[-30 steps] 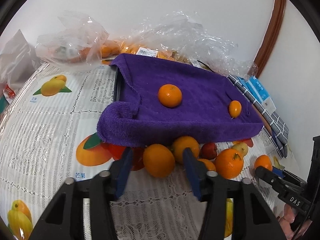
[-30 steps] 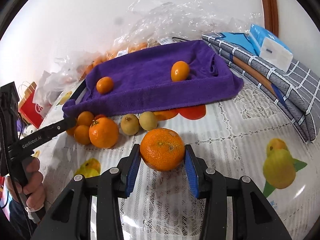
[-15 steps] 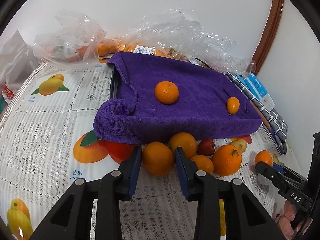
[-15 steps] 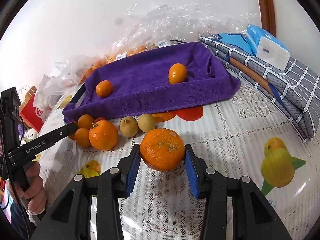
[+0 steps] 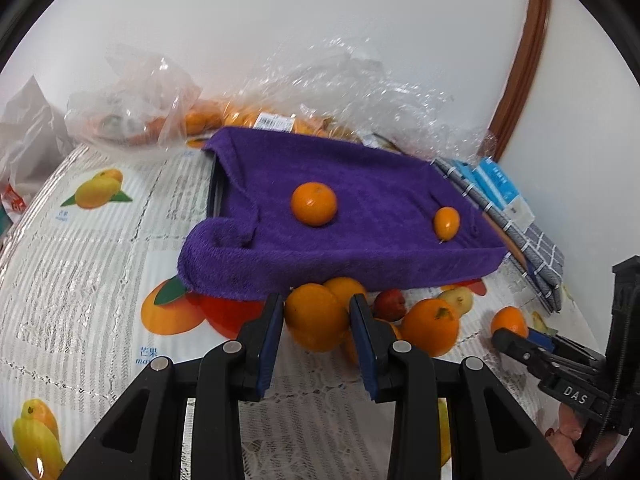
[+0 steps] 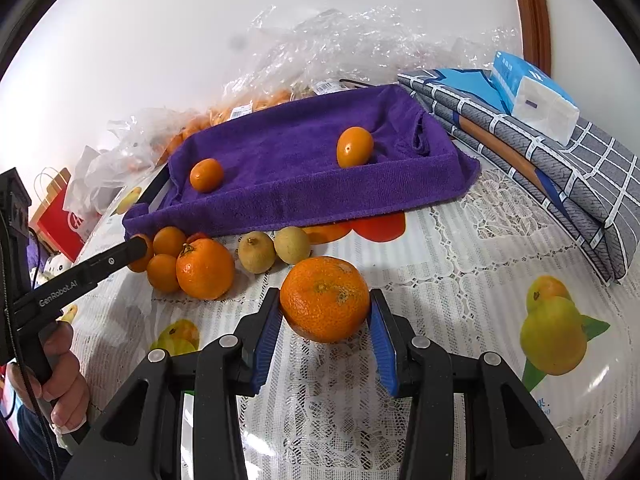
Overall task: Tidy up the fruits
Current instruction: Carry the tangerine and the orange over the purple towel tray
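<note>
Mandarin [image 6: 325, 299] stem-up between right gripper [image 6: 325, 334] pads.

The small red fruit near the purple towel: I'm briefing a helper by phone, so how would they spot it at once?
Find the purple towel draped over the tray, then look on the tablecloth below its front edge, where loose fruit is clustered. The red fruit sits there, right of the orange between the left gripper fingers. It is the only dark red piece among orange and yellowish ones.
</note>
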The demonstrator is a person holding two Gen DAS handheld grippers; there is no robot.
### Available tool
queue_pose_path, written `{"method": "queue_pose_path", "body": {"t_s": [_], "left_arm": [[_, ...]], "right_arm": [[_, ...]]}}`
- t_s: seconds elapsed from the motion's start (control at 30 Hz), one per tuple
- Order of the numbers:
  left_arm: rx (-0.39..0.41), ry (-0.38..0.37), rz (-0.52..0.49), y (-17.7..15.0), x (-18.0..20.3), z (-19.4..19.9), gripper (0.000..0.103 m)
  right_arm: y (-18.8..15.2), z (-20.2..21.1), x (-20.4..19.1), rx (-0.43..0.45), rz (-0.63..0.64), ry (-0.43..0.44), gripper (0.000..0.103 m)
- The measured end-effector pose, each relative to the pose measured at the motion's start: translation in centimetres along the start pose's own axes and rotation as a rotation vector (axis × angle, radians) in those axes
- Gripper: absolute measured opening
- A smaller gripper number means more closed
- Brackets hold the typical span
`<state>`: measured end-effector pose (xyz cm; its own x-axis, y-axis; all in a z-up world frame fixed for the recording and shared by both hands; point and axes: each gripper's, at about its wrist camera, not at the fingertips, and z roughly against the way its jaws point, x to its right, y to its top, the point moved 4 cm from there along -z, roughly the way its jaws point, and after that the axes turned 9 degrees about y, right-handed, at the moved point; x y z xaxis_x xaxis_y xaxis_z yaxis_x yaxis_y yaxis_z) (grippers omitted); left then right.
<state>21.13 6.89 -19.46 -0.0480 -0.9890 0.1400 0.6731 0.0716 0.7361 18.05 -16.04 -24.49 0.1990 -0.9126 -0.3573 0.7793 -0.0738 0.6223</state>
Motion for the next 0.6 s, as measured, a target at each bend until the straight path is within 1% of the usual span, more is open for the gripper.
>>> {"method": "queue_pose_path", "body": {"t_s": [0.23,0.47,0.53,0.6], "left_arm": [[0.043,-0.027,0.020,0.4,-0.1,1.1,0.033],[0.065,-0.001,0.033,0.8,-0.5,1.6,0.033],[0.080,-0.003,0.031,1.1,-0.4,2.1,0.033],[0.091,-0.003,0.032,1.7,-0.4,2.5,0.033]], "right_arm": [[0.0,0.6,-0.1,0.028,0.004,-0.016,0.043],[0.2,1.1,0.2,0.037,-0.011,-0.040,0.043],[0.6,1.2,0.1,0.036,-0.004,-0.048,0.043],[1.3,1.5,0.0,0.045,-0.004,-0.036,0.043]]}}
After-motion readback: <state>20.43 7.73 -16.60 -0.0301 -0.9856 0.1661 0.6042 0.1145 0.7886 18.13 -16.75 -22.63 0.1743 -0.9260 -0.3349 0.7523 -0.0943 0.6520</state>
